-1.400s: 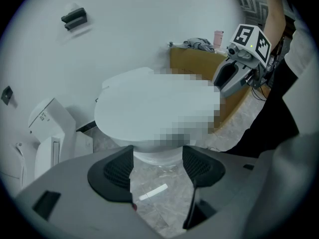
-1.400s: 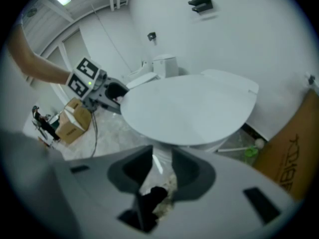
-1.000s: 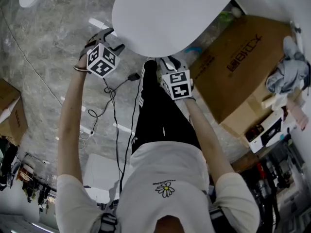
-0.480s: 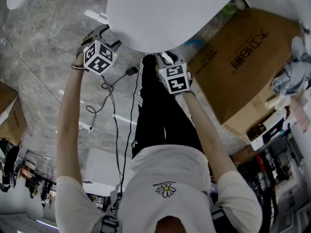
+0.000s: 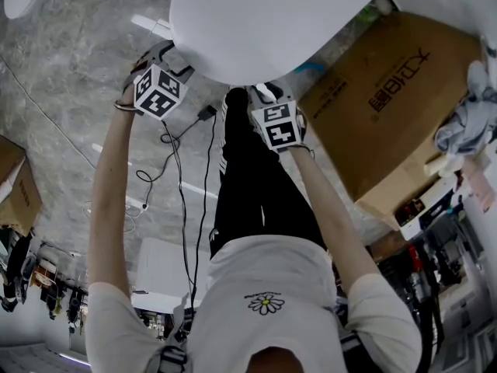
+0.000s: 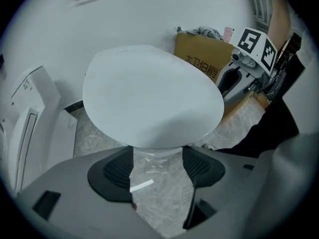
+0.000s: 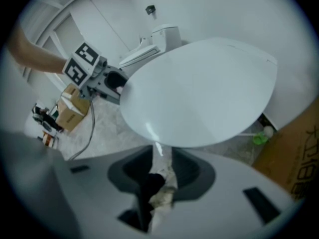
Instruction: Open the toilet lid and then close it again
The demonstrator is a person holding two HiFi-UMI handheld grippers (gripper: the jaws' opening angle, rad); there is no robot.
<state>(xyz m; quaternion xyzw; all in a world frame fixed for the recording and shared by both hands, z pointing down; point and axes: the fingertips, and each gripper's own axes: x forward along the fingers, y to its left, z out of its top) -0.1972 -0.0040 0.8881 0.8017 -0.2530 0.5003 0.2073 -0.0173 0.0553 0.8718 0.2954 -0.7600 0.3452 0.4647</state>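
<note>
Black mesh-textured pads [image 6: 118, 169] of the left gripper [image 6: 157, 156] stood wide apart and clamped on nothing, with only grey marbled floor [image 6: 159, 193] showing between them. The front rim of the white oval plastic toilet lid [image 6: 149, 98] lay just past their tips; whether it touched them I could not tell.

The dark fingers [image 7: 192, 171] of the right gripper [image 7: 162, 156] were set closer together but still parted. Through the narrow gap showed a dark and pale shape [image 7: 152, 188], probably the person's shoe, and the lid's rim [image 7: 199, 88] sat just above the tips, unpinched.

From the head view the lid [image 5: 264, 22] lay down flat over the bowl. The two grippers sat at its near edge, one at the left of the rim and one towards the middle, both pointing steeply down. A brown cardboard box [image 5: 388, 107] stood just beside the toilet, and a black cable [image 5: 182, 200] trailed across the floor.

Since the lid was shut, I judged the step to be one end of the cycle: about to lift, or just set down. If lifting, the next move called for hooking the jaw tips under the rim and swinging it up evenly, keeping both sides level so it would not slip.
</note>
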